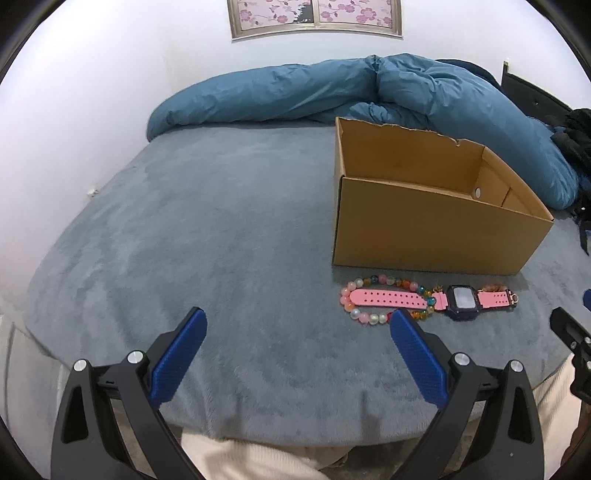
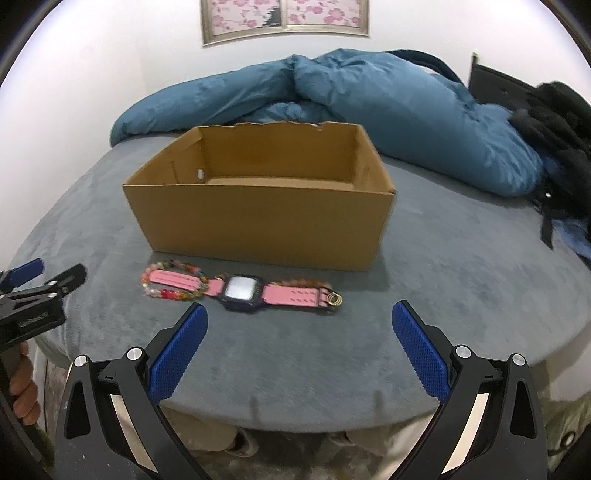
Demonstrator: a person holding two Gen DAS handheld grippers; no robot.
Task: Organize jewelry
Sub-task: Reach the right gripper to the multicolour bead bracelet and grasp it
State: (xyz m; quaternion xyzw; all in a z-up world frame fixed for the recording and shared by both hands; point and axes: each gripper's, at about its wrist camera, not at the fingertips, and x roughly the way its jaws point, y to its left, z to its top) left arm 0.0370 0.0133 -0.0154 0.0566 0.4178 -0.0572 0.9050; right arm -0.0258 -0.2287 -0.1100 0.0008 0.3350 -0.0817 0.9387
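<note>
One open cardboard box (image 2: 258,225) stands on the grey-covered bed (image 1: 221,240), set back from the bed's near edge, and what shows of its inside is bare. Just in front of its near wall lies the jewelry, between the box and the near edge. There is one watch (image 2: 240,290) with a dark case, a pale screen and a pink strap laid out flat. One bracelet of mixed coloured beads (image 1: 364,314) loops around the long strap end. A second string of brownish beads (image 2: 306,283) lies along the short strap end, partly hidden by it. At the buckle end sit a few thin gold-coloured rings (image 2: 334,298); their number is too small to count.

Two pairs of tongs are in view. The left tongs (image 1: 297,321) are spread wide above the near edge of the bed, holding nothing, with one blue pad's tip overlapping the beaded loop in the left wrist view; whether it touches cannot be told. The right tongs (image 2: 299,314) are likewise spread and hold nothing, near the watch.

One rumpled blue duvet (image 2: 369,99) lies along the bed's far edge. One framed picture of pink blossoms (image 1: 314,16) hangs on the wall. The side of the left tongs carries small lettering, too blurred to read.
</note>
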